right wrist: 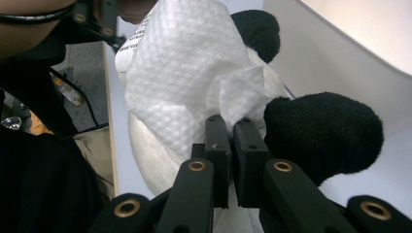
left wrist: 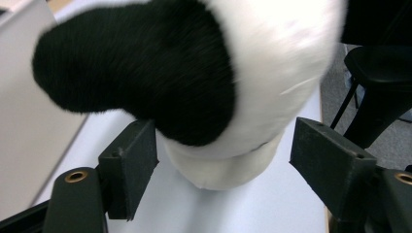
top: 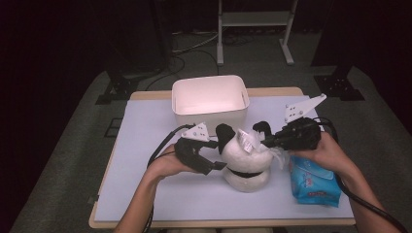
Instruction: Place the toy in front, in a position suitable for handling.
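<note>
Near right: blue wet-wipe pack (top: 311, 182) lies flat on the white table (top: 145, 184). Centre: black-and-white panda plush toy (top: 245, 162) sits upright, a white wet wipe (right wrist: 180, 92) draped over its head. Right gripper (top: 265, 141), jaws pinched tight on a corner of the wipe, is at the toy's right side. Left gripper (top: 216, 165) at the toy's left, jaws spread wide either side of the body, pads (left wrist: 133, 162) not pressing. Far centre: white plastic bin (top: 210, 99) just behind the toy.

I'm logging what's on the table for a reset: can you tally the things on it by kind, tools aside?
Plush panda: 1
White bin: 1
Blue wipe pack: 1
Loose white wipe: 1
Total: 4
</note>
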The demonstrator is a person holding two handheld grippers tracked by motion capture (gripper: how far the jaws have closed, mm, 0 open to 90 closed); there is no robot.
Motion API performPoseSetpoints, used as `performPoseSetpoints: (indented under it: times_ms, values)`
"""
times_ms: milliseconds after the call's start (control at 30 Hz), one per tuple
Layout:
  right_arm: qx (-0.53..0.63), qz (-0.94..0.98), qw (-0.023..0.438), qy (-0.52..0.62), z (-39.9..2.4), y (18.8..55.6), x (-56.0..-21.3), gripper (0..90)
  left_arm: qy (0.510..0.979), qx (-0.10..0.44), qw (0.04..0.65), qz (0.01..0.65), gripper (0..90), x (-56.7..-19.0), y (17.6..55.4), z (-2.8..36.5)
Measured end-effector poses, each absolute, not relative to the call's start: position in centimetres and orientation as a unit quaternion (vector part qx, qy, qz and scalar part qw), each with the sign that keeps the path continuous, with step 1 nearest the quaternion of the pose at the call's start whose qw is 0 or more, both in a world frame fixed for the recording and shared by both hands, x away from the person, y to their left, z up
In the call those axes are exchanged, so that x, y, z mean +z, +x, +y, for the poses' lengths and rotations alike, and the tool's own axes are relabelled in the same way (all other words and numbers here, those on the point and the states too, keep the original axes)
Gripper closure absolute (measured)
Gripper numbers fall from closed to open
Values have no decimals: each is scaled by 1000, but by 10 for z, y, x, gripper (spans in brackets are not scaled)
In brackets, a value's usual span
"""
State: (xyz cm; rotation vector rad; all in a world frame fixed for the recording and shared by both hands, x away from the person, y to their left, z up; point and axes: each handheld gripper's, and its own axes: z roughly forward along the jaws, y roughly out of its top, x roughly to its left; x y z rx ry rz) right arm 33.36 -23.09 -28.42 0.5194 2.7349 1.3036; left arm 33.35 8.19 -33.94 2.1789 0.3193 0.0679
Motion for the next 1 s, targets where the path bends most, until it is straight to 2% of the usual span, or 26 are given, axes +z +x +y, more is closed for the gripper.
performPoseSetpoints:
  times_ms: [200,233,333,433,600,700,867,1000]
  values:
    - [428,890,25,158,-229,330,-284,854,873,-10,472,124,190,-355,341,73]
    - [428,889,27,157,-229,330,-284,853,869,-14,480,123,195,-356,343,73]
    - [435,886,23,159,-230,329,-284,853,860,-19,495,118,289,-354,343,75]
    - [449,879,19,158,-230,329,-282,853,863,-8,492,115,333,-348,340,76]
    - [460,875,24,152,-227,327,-282,853,861,18,496,112,346,-331,333,87]
    - [467,871,7,153,-226,330,-290,853,867,32,485,108,355,-322,330,94]
    - [493,858,-17,146,-221,333,-297,852,866,35,487,109,365,-329,325,101]
    - [494,859,-15,135,-213,332,-289,850,861,37,495,107,375,-334,321,104]
